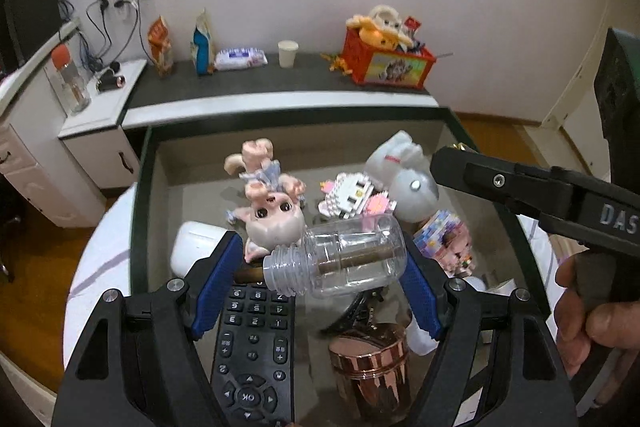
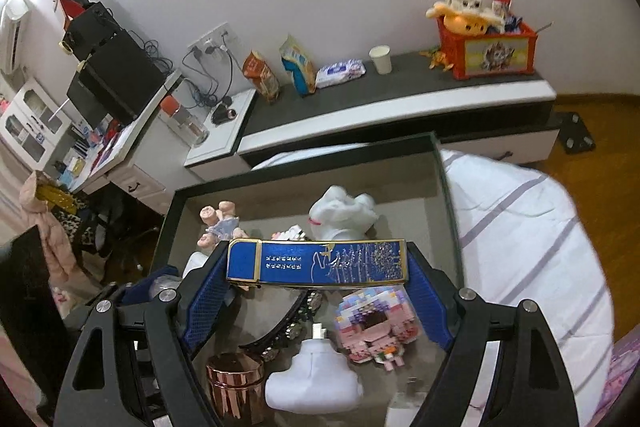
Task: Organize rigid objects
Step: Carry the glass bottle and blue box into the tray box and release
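Observation:
My left gripper (image 1: 324,259) is shut on a clear plastic bottle (image 1: 344,259) lying sideways between its blue pads, held over the dark-rimmed tray (image 1: 138,211). My right gripper (image 2: 316,265) is shut on a blue and gold flat box (image 2: 316,263), held crosswise above the same tray (image 2: 448,195). The right gripper's black body (image 1: 520,187) shows at the right of the left wrist view. In the tray lie a pink doll (image 1: 268,203), a white plush figure (image 2: 344,213), pink brick models (image 2: 372,327), a black remote (image 1: 252,347) and a copper jar (image 1: 370,367).
A white earbud case (image 1: 196,247) lies at the tray's left. A white plastic piece (image 2: 312,383) and a jewelled black hair clip (image 2: 288,327) lie in the tray. The tray rests on a striped white sheet (image 2: 520,227). A low cabinet (image 2: 400,99) with snacks, cup and red toy box stands behind.

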Tool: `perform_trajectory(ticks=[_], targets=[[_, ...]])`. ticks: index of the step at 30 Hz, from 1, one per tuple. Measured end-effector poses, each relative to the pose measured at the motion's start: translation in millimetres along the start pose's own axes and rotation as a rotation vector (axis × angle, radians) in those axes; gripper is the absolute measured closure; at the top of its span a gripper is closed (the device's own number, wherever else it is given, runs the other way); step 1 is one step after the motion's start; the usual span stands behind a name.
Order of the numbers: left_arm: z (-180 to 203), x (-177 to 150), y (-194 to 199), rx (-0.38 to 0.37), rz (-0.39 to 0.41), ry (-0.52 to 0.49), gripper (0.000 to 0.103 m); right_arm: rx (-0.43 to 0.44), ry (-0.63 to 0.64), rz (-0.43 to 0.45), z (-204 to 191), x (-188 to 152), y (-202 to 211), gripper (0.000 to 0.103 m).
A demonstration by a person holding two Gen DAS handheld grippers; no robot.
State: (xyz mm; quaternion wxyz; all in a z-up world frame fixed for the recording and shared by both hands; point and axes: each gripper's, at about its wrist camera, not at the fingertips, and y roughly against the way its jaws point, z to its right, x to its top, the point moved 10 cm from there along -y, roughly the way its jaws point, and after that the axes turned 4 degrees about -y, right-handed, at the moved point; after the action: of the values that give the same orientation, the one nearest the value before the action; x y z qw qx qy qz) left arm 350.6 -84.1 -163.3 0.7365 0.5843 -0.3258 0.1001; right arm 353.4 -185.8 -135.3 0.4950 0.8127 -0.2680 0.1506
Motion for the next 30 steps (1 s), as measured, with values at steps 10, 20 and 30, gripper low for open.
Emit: perform_trajectory(ticks=[10,20,30], targets=[[1,-9,-9,0.042,-0.042,-0.022,0.011,-0.027,0.001,-0.091,1,-16,-21,0.018],[-8,-17,9,0.115,-0.031,-0.018,0.0,-0.055,-0.001,-0.112,-4,-21,-14,0.0],[-21,-24,44,0.151,0.016,0.019,0.0,-0.081,0.003,-0.041,-14,-23,18,0.0]])
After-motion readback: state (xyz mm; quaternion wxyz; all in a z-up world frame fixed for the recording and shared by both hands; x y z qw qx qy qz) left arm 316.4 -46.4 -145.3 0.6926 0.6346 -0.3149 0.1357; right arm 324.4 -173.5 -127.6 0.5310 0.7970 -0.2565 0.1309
